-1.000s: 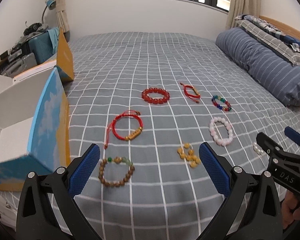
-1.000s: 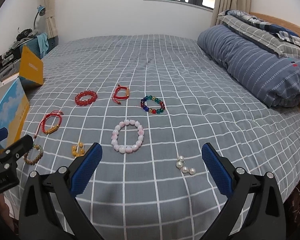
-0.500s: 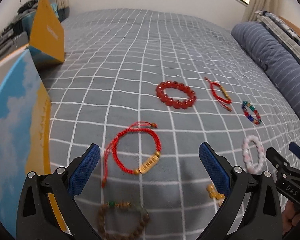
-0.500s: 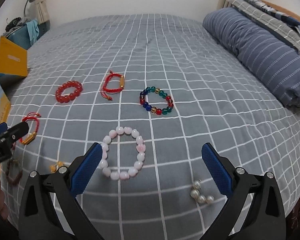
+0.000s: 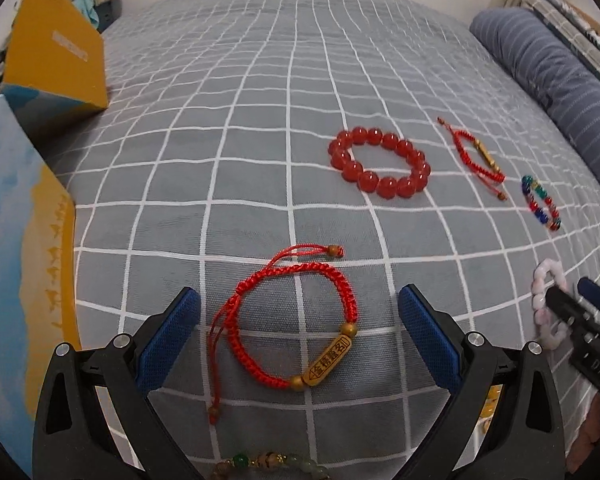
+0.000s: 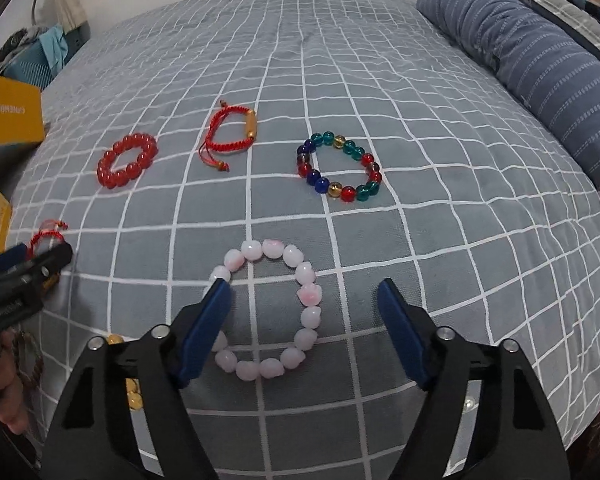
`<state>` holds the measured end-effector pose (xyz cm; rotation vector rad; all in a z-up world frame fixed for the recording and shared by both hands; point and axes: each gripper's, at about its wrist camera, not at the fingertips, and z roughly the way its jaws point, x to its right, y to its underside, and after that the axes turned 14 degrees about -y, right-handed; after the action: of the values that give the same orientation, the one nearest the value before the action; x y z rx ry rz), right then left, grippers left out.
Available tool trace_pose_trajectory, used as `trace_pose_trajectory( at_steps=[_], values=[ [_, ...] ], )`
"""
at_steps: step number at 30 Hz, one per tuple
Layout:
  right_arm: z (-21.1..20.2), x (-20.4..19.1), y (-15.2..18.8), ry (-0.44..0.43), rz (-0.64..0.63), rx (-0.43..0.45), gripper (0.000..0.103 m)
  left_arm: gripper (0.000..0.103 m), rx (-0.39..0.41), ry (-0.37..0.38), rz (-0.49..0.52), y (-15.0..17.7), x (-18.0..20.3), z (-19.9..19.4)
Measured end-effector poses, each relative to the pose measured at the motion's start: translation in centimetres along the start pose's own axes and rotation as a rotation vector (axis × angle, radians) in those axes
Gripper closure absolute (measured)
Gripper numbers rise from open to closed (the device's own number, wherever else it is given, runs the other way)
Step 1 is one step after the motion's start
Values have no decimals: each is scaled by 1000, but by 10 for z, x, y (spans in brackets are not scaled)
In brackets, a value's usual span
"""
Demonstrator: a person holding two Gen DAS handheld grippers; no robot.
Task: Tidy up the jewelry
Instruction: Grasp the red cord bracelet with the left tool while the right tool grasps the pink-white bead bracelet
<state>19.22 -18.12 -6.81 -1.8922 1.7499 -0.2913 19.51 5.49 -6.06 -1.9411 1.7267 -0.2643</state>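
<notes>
Two hand-held grippers with black arms and blue finger pads hover low over a bed covered in a grey bedspread (image 5: 260,120) with a white grid pattern. Several bracelets lie spread across it.

The left gripper (image 5: 298,332) has its jaws spread wide and grasps nothing. Between its fingers, flat on the bedspread, lies a red braided cord bracelet with an engraved oblong wooden charm (image 5: 292,320), near the bed's left edge. Just below it, at the bottom of the left wrist view, part of a brown wooden bead bracelet with green beads (image 5: 272,466) shows.

The right gripper (image 6: 304,328) is also wide open and empty. A pale pink bead bracelet (image 6: 274,312) lies beneath it, its right half between the fingers while the left finger pad covers part of its left side; whether the pad touches the beads cannot be told.

Farther up the bed, well apart from both grippers, three bracelets lie in a row: a ring of large glossy red beads (image 5: 380,168), a smaller red cord bracelet with a golden tube charm (image 6: 230,136), and a multicoloured glass bead bracelet (image 6: 338,166).

An open yellow and sky-blue cardboard box (image 5: 24,216) stands at the bed's left edge. A rolled blue striped duvet (image 6: 540,60) lies along the right edge.
</notes>
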Motion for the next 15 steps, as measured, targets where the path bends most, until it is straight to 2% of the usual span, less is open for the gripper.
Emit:
trace_pose_trajectory(
  at_steps=[3, 5, 6, 8, 9, 11, 12, 15],
  values=[
    [8, 2, 1, -14, 3, -22, 51, 11, -4, -17, 22, 0, 1, 3],
    [10, 3, 1, -17, -2, -21, 55, 23, -5, -27, 25, 1, 0, 1],
    [10, 3, 0, -18, -6, -22, 60, 28, -7, -24, 25, 1, -1, 1],
    [9, 2, -3, -29, -8, -22, 74, 50, -12, -22, 21, 0, -3, 0],
    [8, 3, -5, -36, -1, -21, 81, 56, -15, -25, 12, -1, -5, -1],
    [8, 5, -6, -49, 13, -16, 91, 83, -15, -25, 9, -1, -7, -3],
    [7, 5, -7, -55, 18, -13, 91, 90, -17, -14, 8, -1, -9, -3],
    [3, 5, -8, -57, 20, 5, 91, 92, -12, 4, 2, 2, -13, -9]
  ],
)
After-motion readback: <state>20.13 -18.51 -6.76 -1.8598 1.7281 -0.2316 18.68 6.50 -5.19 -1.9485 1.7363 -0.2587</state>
